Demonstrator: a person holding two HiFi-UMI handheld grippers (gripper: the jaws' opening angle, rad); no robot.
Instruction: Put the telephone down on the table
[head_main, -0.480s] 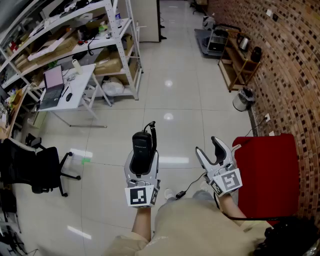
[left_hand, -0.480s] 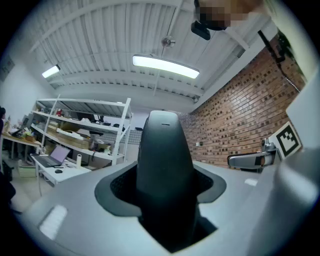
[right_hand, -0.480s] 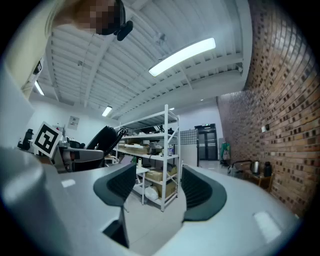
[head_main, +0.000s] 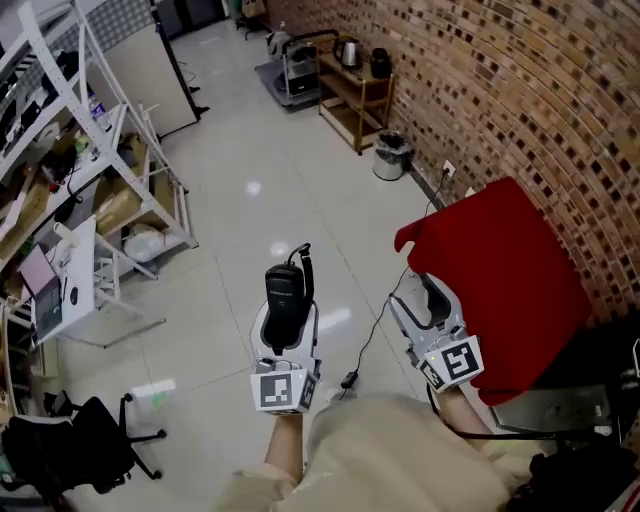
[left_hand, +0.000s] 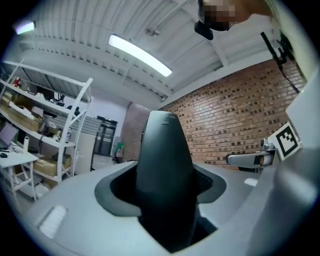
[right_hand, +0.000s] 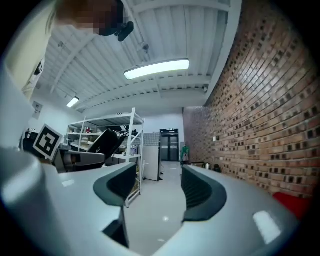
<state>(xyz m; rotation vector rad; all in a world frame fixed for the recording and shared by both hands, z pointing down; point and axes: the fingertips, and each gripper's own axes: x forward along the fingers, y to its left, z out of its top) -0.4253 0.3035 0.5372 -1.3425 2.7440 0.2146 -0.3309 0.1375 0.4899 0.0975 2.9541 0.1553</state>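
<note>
**Left tongs.** Your left tongs (head_main: 287, 328) are clamped on the telephone (head_main: 284, 288). It is a black handset standing upright between the pads, with its upper end projecting past the tips. The left gripper view confirms this: the dark body fills the gap and both pads bear on its sides. The grip sits low on the handset. In my judgement that keeps the weight close to the pads and stops it pivoting while carried.

**Right tongs.** Your right tongs (head_main: 428, 305) stand apart with nothing between them. Through the gap, the right gripper view shows only floor and a far doorway. They are held alongside the left pair, near it but not touching, presumably kept free for steadying.

**Position.** The telephone hangs over the tiled floor (head_main: 260, 220) and touches nothing but the pads. The red-covered surface (head_main: 510, 270) lies just beyond the outer side of the right tongs, with that pair between it and the left tongs. I judge this to be the set-down place; what lies under the cloth cannot be told. A thin cable (head_main: 372, 325) runs over the floor below, between the two pairs.

**Finding.** The task is not yet done. The left tongs must cross toward the cloth. The handset will want laying flat, since it would likely topple if released upright.
</note>
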